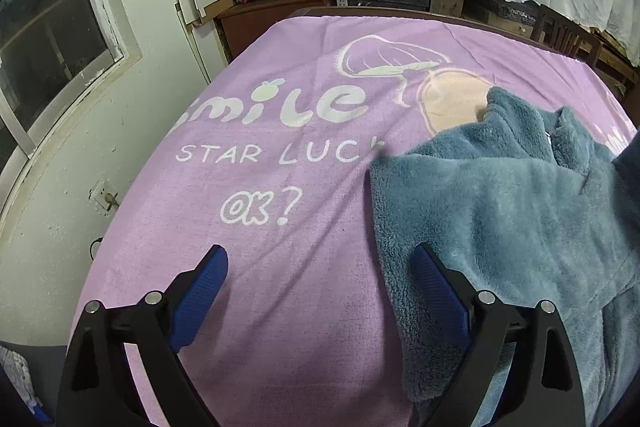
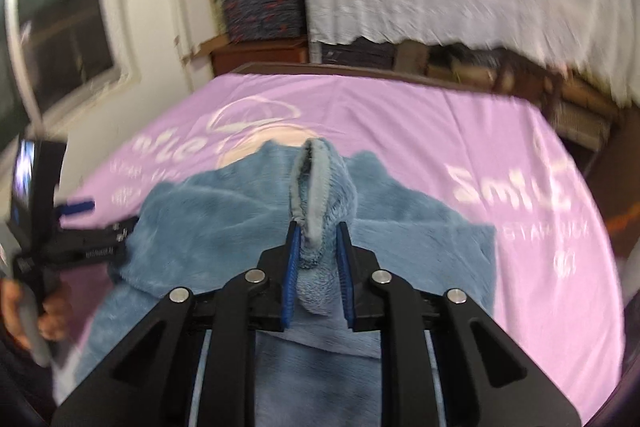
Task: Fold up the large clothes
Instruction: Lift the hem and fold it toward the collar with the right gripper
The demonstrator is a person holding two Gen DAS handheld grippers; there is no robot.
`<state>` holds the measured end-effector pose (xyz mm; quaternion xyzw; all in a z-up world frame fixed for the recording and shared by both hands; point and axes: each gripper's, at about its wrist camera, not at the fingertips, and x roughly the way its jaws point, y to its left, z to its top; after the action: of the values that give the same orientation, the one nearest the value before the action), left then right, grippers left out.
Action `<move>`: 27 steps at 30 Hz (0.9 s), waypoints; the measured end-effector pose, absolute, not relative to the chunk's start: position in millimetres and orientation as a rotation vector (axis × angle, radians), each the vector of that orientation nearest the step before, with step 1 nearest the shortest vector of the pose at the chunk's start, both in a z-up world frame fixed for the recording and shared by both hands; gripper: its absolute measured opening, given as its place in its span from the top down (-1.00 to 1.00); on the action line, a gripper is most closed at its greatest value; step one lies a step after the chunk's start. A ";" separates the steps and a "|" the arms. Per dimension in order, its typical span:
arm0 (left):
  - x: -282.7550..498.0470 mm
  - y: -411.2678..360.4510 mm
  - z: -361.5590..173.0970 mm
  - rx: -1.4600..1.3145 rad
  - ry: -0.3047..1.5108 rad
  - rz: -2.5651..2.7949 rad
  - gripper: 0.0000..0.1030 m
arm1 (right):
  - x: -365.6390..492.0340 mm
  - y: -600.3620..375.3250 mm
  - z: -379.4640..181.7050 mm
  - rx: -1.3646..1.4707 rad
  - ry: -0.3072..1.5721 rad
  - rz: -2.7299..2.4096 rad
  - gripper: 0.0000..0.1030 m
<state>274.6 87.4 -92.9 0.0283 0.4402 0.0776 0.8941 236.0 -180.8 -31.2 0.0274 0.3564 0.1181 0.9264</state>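
Right claw pinches a fold of the blue fleece garment; left claw hangs spread at its edge.

The fleece garment (image 2: 400, 227) lies rumpled on the lilac printed sheet (image 1: 280, 187) that covers the bed, towards the near side. The right claw (image 2: 318, 251) has its blue pads pressed onto a raised ridge of the fleece, a hemmed edge standing up between and beyond them; its view is blurred. The left claw (image 1: 320, 287) is spread wide and holds nothing: one finger (image 1: 200, 291) hangs over bare sheet, the other over the garment's left border. So the cloth runs rightward from the left claw, and straight ahead from the right one. Any fold across seems to depend on the right hand, the only one with a hold; the left is nearest the free edge.
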 end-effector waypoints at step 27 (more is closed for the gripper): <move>274.6 69.7 -97.7 0.141 0.896 0.149 -0.88 | 238.4 -257.2 -68.2 0.420 0.814 0.278 0.84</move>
<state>274.6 69.7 -97.7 0.0682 0.4326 0.0720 0.8961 238.4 -257.2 -68.2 0.2023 0.3918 0.1335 0.8875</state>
